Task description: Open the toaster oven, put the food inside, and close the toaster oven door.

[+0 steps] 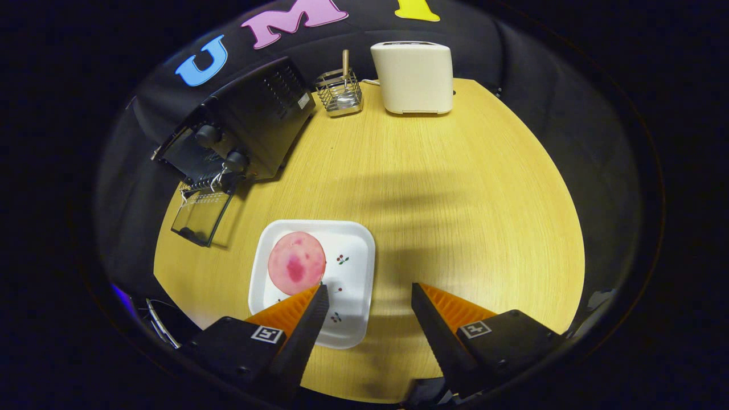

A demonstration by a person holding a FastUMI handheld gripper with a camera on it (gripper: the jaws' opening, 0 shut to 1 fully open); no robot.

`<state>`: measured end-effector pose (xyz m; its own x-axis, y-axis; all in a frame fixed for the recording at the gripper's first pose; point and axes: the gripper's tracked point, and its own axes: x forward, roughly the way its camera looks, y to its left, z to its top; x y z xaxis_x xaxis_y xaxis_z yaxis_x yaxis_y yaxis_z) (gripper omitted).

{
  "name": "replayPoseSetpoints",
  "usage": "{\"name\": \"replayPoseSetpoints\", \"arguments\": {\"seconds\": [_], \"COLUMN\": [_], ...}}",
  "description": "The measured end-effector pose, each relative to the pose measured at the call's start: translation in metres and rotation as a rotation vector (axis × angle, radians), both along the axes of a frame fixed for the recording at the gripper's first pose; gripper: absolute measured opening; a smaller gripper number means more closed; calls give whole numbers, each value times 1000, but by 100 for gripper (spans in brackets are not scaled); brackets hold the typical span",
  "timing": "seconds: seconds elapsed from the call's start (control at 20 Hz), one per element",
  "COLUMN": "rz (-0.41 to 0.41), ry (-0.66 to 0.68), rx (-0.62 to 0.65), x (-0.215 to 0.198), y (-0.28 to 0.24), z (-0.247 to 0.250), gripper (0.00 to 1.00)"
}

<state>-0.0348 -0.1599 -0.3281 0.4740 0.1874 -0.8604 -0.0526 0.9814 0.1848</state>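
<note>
Gripper view, fingers (370,299) apart and empty over plate (353,250) edge, round food (296,263), toaster oven (239,131) door down, bare table (455,199) ahead

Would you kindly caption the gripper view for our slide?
Open gripper hovers near round pink food on white plate; toaster oven door already open.

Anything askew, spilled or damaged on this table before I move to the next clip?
Nothing spilled or broken. The toaster oven sits angled near the table edge, its glass door already dropped open. The pink round food lies flat on the white plate, just ahead of the open gripper, which holds nothing.
</note>
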Motion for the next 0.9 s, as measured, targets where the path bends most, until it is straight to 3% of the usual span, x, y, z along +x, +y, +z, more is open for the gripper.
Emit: {"name": "replayPoseSetpoints", "arguments": {"seconds": [0.2, 0.25, 0.35, 0.4, 0.5, 0.75, 0.9], "rz": [10, 19, 28, 30, 30, -20, -65], "ry": [36, 34, 40, 55, 61, 86, 98], "rx": [-12, -19, -41, -64, -73, 2, 29], "x": [-6, -4, -4, -10, -8, -8, -13], "y": [5, 5, 3, -1, -1, 0, -1], "z": [-11, -14, -15, -18, -17, -21, -20], "gripper": [86, 79, 52, 51, 22, 8, 5]}}
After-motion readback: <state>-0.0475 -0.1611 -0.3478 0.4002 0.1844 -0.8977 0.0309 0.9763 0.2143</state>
